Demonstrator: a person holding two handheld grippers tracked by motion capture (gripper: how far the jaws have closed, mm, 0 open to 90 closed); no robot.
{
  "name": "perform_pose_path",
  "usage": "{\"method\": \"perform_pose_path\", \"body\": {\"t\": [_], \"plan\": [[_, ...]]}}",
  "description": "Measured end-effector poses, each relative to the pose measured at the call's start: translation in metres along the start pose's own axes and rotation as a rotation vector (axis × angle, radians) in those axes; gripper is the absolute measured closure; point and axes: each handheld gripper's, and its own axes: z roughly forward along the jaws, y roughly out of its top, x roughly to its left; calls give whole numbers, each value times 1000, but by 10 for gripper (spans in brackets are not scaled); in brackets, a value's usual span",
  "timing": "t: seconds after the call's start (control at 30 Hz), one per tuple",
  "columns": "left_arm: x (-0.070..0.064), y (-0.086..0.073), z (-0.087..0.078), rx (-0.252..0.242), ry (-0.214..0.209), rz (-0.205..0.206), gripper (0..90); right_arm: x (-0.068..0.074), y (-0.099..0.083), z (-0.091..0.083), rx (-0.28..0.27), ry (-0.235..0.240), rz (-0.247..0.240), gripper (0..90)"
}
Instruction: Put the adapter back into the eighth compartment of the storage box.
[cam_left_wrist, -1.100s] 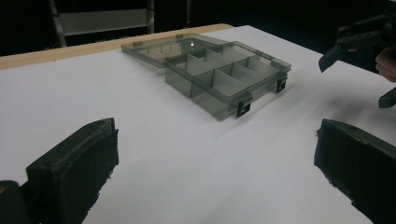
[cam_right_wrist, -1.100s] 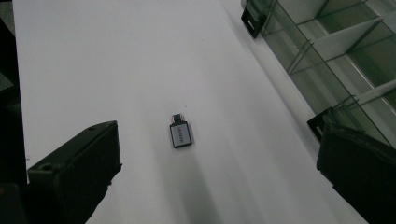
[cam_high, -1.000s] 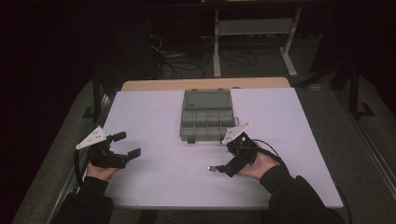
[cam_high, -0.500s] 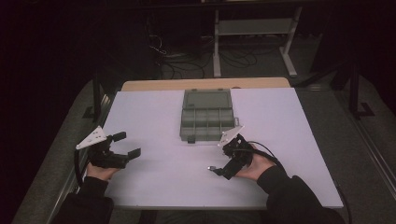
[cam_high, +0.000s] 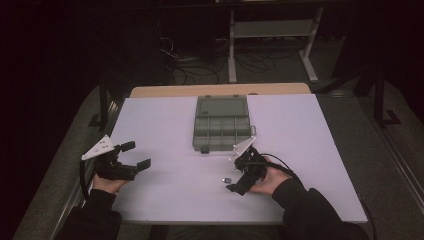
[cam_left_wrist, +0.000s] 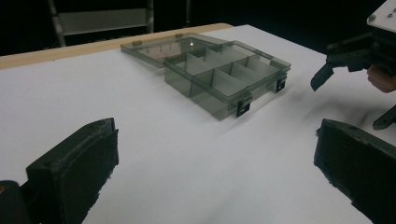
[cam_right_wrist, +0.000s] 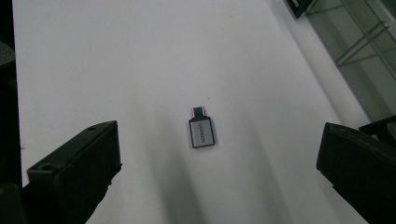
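Observation:
A small silver USB adapter (cam_right_wrist: 201, 133) with a dark plug end lies flat on the white table, seen in the high view as the adapter (cam_high: 226, 179). My right gripper (cam_high: 235, 176) hangs open just above it, and in the right gripper view the gripper (cam_right_wrist: 217, 172) has one jaw on each side of the adapter without touching it. A clear grey compartment box (cam_high: 220, 132) sits at the table's middle back with its lid folded open behind it; its cells look empty. My left gripper (cam_high: 136, 155) rests open at the left edge, and in its own view the gripper (cam_left_wrist: 217, 179) faces the box (cam_left_wrist: 229, 77).
The white tabletop (cam_high: 165, 200) has open surface between the two grippers. A wooden strip (cam_high: 220, 90) runs along the far edge. Beyond it, in the dark, stand a metal rack (cam_high: 272, 30) and floor cables. My right gripper (cam_left_wrist: 355, 56) shows at the right of the left gripper view.
My right gripper has shifted slightly left and nearer the front edge, over the adapter. The left gripper and the box have not moved.

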Motion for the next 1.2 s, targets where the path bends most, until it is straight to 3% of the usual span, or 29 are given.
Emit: {"method": "perform_pose_path", "body": {"t": [0.53,1.07,1.2], "plan": [[0,0,0,0,-2,1,0,4,3,12,25,20,-31,43],[0,0,0,1,-1,1,0,2,3,17,48,58,-53,226],[0,0,0,0,-1,1,0,2,4,19,59,72,-60,331]]}}
